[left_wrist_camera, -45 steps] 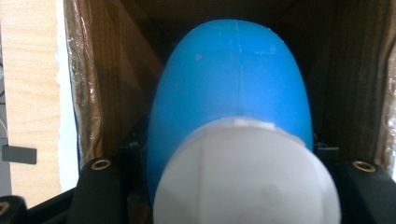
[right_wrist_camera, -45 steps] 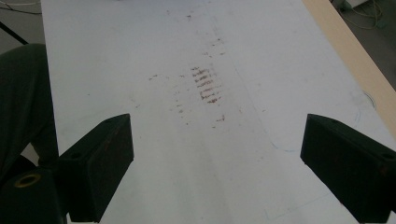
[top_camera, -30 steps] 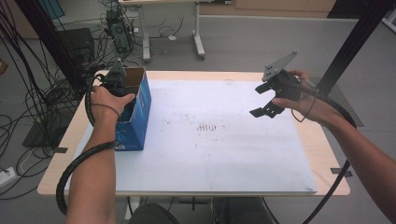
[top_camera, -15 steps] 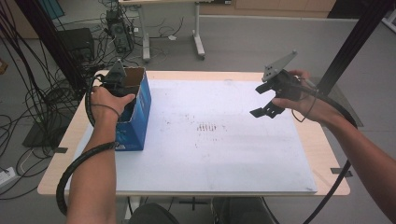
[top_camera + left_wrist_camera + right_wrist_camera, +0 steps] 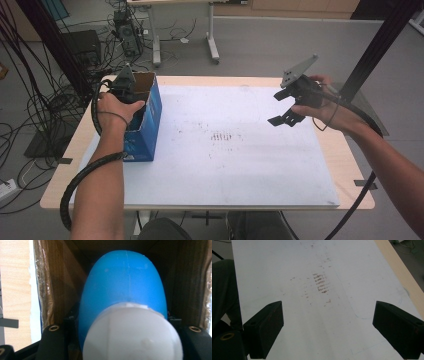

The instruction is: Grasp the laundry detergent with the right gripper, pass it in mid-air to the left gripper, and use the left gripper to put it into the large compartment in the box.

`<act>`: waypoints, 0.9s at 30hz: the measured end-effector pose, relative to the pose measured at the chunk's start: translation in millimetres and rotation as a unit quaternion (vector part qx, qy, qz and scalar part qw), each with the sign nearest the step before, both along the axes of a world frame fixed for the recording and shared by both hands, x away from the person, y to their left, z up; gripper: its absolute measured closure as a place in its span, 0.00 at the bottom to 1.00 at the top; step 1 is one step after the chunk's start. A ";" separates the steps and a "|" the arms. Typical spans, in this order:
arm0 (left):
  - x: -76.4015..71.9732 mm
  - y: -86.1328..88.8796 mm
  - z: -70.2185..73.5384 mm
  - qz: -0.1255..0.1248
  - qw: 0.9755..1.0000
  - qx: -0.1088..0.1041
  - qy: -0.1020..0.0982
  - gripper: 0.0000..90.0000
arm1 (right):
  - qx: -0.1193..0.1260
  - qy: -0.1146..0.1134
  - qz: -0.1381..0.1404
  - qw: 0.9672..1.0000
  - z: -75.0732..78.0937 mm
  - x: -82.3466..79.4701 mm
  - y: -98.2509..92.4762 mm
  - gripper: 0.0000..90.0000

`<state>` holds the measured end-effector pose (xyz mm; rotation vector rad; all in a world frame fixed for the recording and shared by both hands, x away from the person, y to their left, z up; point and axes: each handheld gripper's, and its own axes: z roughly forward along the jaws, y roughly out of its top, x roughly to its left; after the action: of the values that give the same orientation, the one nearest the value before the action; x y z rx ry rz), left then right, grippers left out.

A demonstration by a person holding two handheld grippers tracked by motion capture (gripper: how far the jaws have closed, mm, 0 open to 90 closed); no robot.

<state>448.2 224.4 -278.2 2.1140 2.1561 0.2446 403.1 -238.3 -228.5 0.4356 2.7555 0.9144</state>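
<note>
An open blue cardboard box (image 5: 148, 124) stands on the left side of the table. My left gripper (image 5: 127, 89) reaches down into its opening. In the left gripper view a blue bottle (image 5: 125, 282) with a white cap (image 5: 132, 337) sits between the black jaws inside the brown box walls (image 5: 57, 285), and my left gripper (image 5: 124, 330) is shut on it. My right gripper (image 5: 281, 108) hangs above the right part of the white sheet (image 5: 240, 165), open, with nothing between its fingers (image 5: 265, 327). Only the bare sheet lies under my right gripper (image 5: 327, 325).
The white sheet covers most of the wooden table (image 5: 345, 155) and carries brown smudges (image 5: 221, 136) near its middle. Cables and a black frame stand at the left beyond the table. A desk's legs (image 5: 212, 47) stand on the floor behind.
</note>
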 end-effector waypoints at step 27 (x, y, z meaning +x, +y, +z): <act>-0.5 -1.0 0.0 -0.001 1.000 0.000 -0.001 0.41 | -0.001 -0.002 0.002 1.000 1.0 -1.0 1.8 0.11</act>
<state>447.7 223.4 -278.2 2.1148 2.1519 0.2471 402.1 -236.5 -227.6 0.4286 2.7538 0.9134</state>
